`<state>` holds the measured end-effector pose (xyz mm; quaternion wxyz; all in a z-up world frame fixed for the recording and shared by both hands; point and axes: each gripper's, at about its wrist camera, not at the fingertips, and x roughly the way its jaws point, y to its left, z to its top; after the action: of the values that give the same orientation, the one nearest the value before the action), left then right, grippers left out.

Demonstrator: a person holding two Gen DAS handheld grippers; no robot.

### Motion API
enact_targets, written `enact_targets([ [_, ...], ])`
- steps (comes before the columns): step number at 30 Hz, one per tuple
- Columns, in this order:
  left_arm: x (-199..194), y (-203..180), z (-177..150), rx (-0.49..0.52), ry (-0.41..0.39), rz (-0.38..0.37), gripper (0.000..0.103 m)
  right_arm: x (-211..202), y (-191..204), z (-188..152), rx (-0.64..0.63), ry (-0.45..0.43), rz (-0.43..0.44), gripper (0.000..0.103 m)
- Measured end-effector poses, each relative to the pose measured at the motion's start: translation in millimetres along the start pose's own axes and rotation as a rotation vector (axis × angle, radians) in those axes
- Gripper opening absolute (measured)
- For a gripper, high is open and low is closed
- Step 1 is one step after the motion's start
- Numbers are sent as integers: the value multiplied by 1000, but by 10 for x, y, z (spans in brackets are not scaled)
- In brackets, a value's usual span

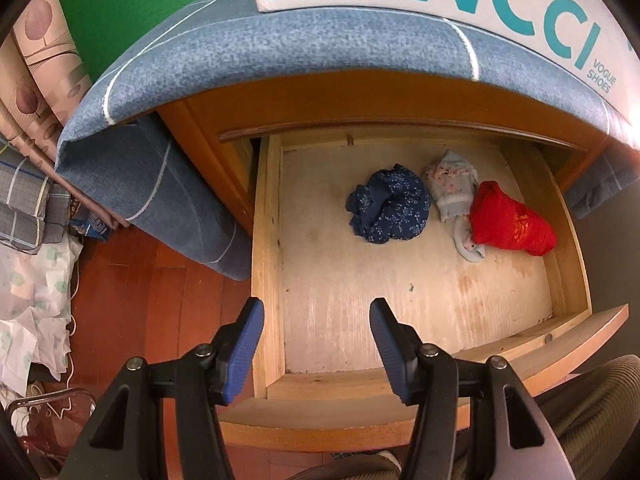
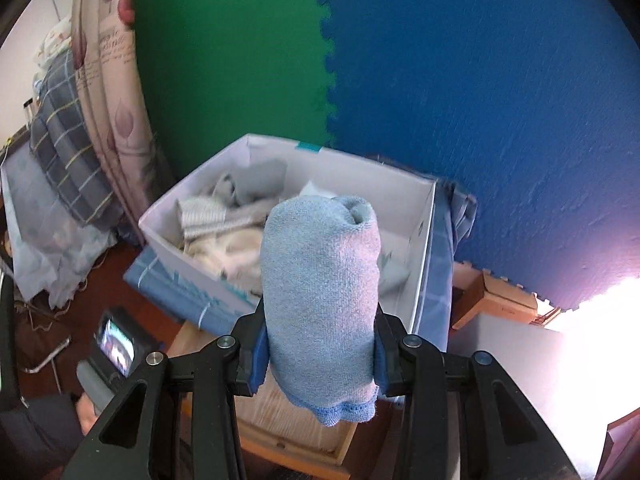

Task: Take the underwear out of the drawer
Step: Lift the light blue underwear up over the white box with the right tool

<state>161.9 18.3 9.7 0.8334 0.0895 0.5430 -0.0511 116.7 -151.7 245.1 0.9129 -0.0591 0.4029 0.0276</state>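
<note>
A light-blue terry roll [image 2: 320, 304] — rolled tight, a stitched hem at its lower end — is clamped between the right gripper's [image 2: 320, 350] pads, held above a white box [image 2: 424, 236] of pale laundry. In the open wooden drawer [image 1: 576, 240] three pieces are left near the back right: a navy floral bundle [image 1: 390, 208], a pale flowered one [image 1: 454, 190] just beside it, and a red one [image 1: 510, 226] touching that. The left gripper [image 1: 316, 336] is held over the drawer's front, jaws apart and empty. A blue cloth [image 1: 280, 52] is draped over the cabinet top; green and blue foam mats are seen behind.
</note>
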Motion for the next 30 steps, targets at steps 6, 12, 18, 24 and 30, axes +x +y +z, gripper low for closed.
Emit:
enact_targets([
  [6,18,11,1,-2,11,-4,56,85,-38,294,7,-4,-23,38],
  [12,36,-1,1,-2,17,-4,56,304,-110,467,34,36,-28,38],
  [18,66,-10,0,2,28,-4,56,655,-171,384,51,110,-49,38],
  [24,118,-55,-2,22,49,-1,56,843,-211,282,54,152,-57,38],
  [30,203,-135,32,59,81,-15,56,1001,-261,238,56,197,-60,38],
])
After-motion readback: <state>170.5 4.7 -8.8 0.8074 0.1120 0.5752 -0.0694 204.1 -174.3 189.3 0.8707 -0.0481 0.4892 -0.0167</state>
